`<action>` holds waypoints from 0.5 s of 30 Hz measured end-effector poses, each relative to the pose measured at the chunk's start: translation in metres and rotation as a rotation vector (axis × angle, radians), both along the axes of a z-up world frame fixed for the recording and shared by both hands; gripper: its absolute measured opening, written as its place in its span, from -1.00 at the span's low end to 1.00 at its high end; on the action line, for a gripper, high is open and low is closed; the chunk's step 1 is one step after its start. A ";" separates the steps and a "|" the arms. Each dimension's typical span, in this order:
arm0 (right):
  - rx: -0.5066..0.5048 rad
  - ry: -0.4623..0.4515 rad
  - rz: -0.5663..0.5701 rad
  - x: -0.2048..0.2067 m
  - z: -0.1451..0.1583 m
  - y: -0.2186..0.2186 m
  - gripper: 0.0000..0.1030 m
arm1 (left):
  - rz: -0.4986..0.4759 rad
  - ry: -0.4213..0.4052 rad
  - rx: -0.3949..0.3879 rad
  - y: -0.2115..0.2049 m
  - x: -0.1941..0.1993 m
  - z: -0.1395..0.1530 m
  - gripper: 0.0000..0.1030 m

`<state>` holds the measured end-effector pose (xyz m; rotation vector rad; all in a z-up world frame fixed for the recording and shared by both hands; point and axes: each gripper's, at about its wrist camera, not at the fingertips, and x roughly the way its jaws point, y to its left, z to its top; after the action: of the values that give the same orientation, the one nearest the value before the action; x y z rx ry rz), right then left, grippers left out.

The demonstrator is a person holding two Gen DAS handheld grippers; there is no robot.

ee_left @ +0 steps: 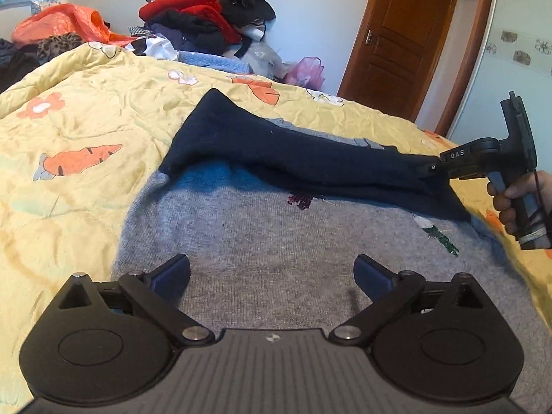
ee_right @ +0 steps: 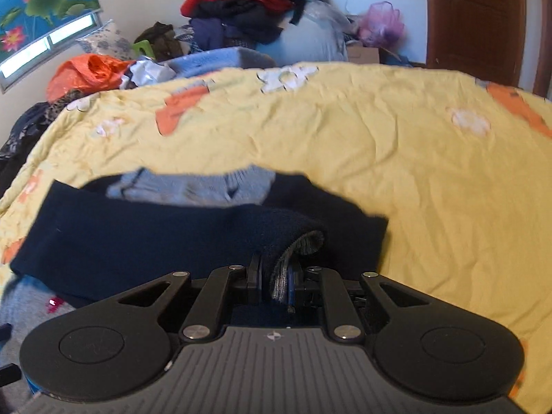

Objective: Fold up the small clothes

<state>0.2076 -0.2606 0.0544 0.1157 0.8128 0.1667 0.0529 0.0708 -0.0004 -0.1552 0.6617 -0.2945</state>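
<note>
The right gripper (ee_right: 276, 276) pinched the navy sleeve (ee_left: 310, 158) edge at mid-right. The left gripper (ee_left: 272, 272) hung spread over the grey sweater (ee_left: 276, 234); bare yellow quilt (ee_left: 86, 120) lay left.

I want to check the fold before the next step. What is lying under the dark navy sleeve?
Under the dark navy sleeve lies the grey sweater body, with a purple embroidered motif showing at the sleeve's edge. The right gripper pinches the cuff. Whatever the sleeve covers is hidden.

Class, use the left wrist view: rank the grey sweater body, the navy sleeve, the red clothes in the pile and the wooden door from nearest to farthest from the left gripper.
From the left gripper:
1. Grey sweater body, directly beneath.
2. Navy sleeve, across the middle.
3. Red clothes, in the pile beyond the bed, and wooden door, upper right: too close to call.
</note>
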 end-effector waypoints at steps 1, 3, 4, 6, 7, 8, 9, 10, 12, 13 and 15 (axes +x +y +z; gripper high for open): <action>0.002 -0.021 -0.011 -0.003 -0.003 0.000 -0.58 | 0.000 -0.001 0.002 -0.002 -0.002 0.001 0.98; 0.032 -0.053 -0.055 -0.009 -0.004 -0.002 -0.06 | 0.012 -0.003 0.010 -0.005 -0.009 0.005 0.98; 0.052 -0.062 -0.086 -0.014 -0.001 -0.003 0.35 | 0.032 -0.007 0.034 -0.006 -0.013 0.007 0.98; 0.096 -0.129 -0.116 -0.037 0.010 -0.003 0.41 | 0.042 -0.035 0.095 -0.010 -0.027 0.011 0.98; 0.122 -0.164 -0.105 -0.053 0.017 -0.002 0.40 | 0.025 -0.049 0.119 -0.013 -0.037 0.013 0.98; 0.150 -0.188 -0.085 -0.070 0.022 -0.001 0.40 | 0.005 -0.062 0.139 -0.014 -0.047 0.015 0.98; 0.170 -0.197 -0.047 -0.087 0.026 0.004 0.41 | -0.018 -0.071 0.159 -0.016 -0.058 0.014 0.98; 0.180 -0.190 0.009 -0.104 0.028 0.012 0.47 | -0.045 -0.076 0.187 -0.018 -0.068 0.013 0.98; 0.172 -0.142 0.129 -0.138 0.021 0.028 0.68 | -0.097 -0.081 0.272 -0.023 -0.087 0.010 0.98; 0.151 -0.107 0.179 -0.155 0.013 0.036 0.72 | -0.131 -0.085 0.312 -0.025 -0.096 0.009 0.98; 0.069 -0.060 0.244 -0.188 -0.006 0.048 0.73 | -0.198 -0.091 0.373 -0.027 -0.112 0.008 0.98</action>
<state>0.0194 -0.2123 0.0486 0.0761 0.7601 0.4271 -0.0593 0.0437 0.0081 0.2808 0.6313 -0.3602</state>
